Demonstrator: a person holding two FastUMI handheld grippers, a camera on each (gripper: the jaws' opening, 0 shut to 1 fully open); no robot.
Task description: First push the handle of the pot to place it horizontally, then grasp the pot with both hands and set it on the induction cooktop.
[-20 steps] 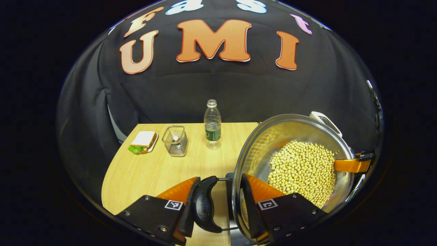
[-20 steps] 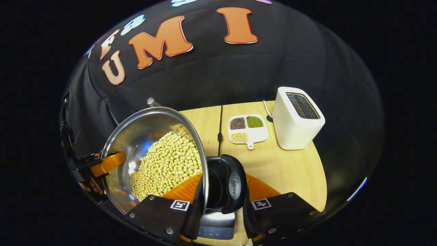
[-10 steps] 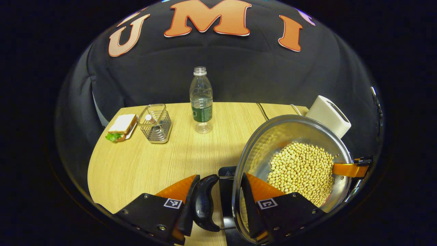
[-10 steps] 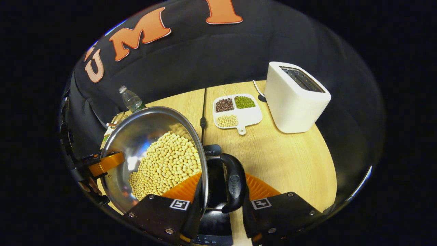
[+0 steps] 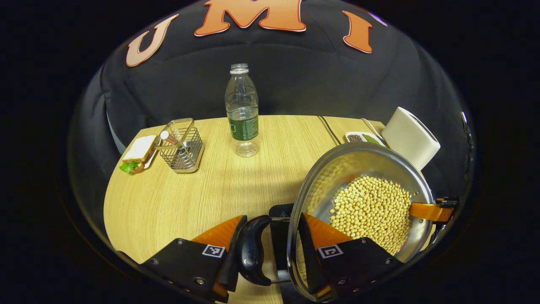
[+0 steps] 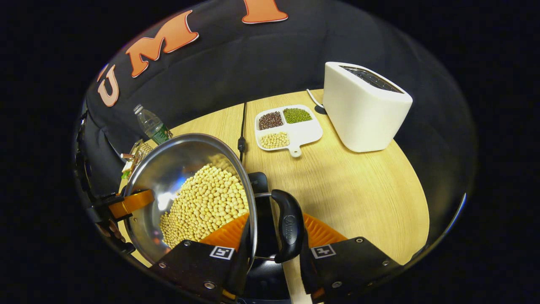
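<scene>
Wooden counter (image 5: pixel 190 198) fills the left gripper view against black cloth, carrying a water bottle (image 5: pixel 242 110) at twelve o'clock, a wire basket (image 5: pixel 180 145) and sandwich (image 5: pixel 137 152) at ten, a toaster (image 5: pixel 411 137) at two. At four o'clock the pot (image 5: pixel 363 211) of soybeans tilts, its handles lying across from left to right. The left tongs (image 5: pixel 270 253) straddle the near black handle (image 5: pixel 249 251) and rim, clamped on them; the cooktop (image 5: pixel 278 215) lies just beneath.

From the right gripper view, the counter (image 6: pixel 358 190) holds the toaster (image 6: pixel 365 107) at one o'clock and a divided dish (image 6: pixel 289 128) at twelve. The pot (image 6: pixel 190 190) sits at eight; the right tongs (image 6: pixel 272 257) are clamped across its handle (image 6: pixel 287 226) and rim.
</scene>
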